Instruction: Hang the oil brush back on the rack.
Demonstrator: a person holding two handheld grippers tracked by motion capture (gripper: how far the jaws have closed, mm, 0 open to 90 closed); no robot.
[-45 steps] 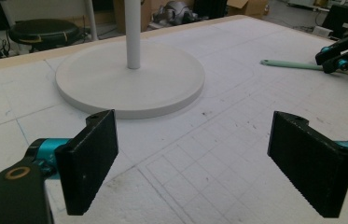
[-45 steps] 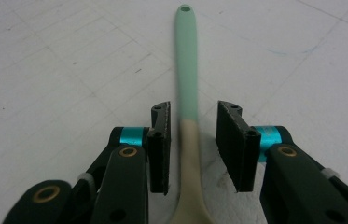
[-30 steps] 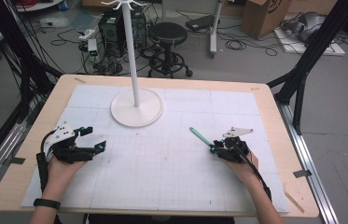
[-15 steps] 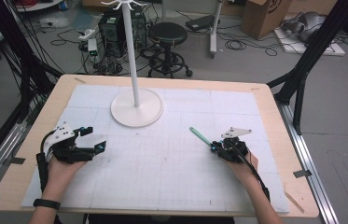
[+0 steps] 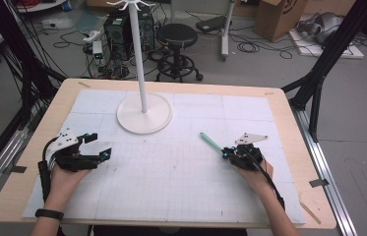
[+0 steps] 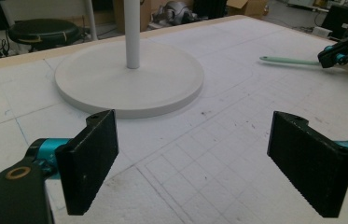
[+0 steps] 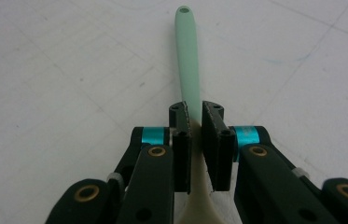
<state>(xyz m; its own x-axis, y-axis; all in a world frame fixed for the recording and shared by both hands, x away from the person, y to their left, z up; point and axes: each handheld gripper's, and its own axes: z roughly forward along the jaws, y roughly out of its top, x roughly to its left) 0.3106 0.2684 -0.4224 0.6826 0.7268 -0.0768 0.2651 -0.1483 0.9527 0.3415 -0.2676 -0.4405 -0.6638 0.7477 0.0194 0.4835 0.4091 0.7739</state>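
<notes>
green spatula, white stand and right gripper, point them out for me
green spatula (image 7: 188, 56), right gripper view, on its handle
white stand (image 5: 144, 114), high view, on its round base
right gripper (image 7: 196, 122), right gripper view, between its fingertips, shut on the spatula

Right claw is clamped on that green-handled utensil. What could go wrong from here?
1. The right claw grips the utensil near where the green handle meets the cream part, with the long handle sticking out ahead; it may pivot or slip in the pads when lifted.
2. The white stand sits between the hands; a swing toward it might knock its thin pole.
3. The left claw hangs open and idle, giving no support if the utensil drops.
</notes>
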